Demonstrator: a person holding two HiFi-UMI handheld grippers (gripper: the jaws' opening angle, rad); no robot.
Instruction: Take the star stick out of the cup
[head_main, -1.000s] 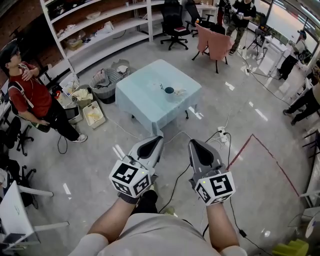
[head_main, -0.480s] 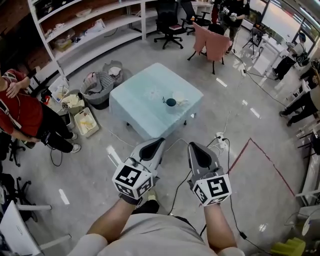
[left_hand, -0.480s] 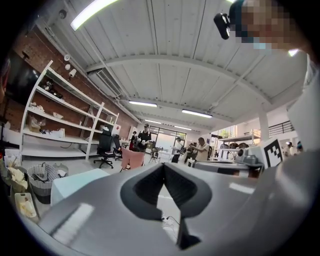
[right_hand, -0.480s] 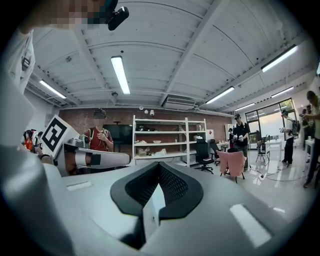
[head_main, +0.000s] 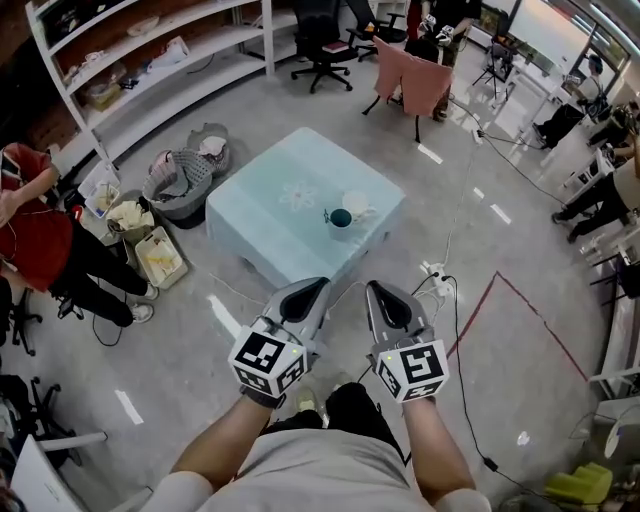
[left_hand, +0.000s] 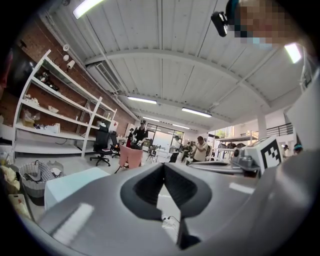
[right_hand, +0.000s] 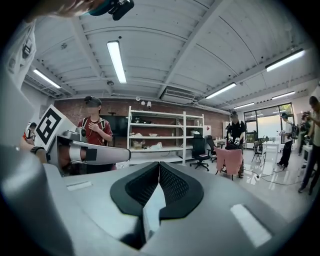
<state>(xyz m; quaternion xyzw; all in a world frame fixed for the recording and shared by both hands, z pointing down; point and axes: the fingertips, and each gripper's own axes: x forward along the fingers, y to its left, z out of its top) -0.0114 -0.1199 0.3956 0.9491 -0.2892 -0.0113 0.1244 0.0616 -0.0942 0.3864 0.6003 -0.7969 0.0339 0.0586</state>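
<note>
Head view is giving you what the gripper views aren't: the cup (head_main: 340, 217) is sitting on the table (head_main: 262, 215) near its right edge, with a white object (head_main: 355, 203) just beside it. A thin dark sliver is showing at the cup's left rim, too small to tell as the star stick. The left gripper view is catching only a pale corner of the table, and the right gripper view is looking level at shelving (right_hand: 159, 131) and people.

Bare floor is lying between you and the table's near edge. A power strip (head_main: 436, 271) and its cables are trailing just ahead of your right side, and baskets (head_main: 183, 178) are crowding the table's left side.

You're holding both forearms out, side by side, tips pointing toward the table and well apart from it. The left gripper (head_main: 319, 284) is showing its jaws meeting at the tips with nothing between them, and the right gripper (head_main: 371, 288) is doing the same.
</note>
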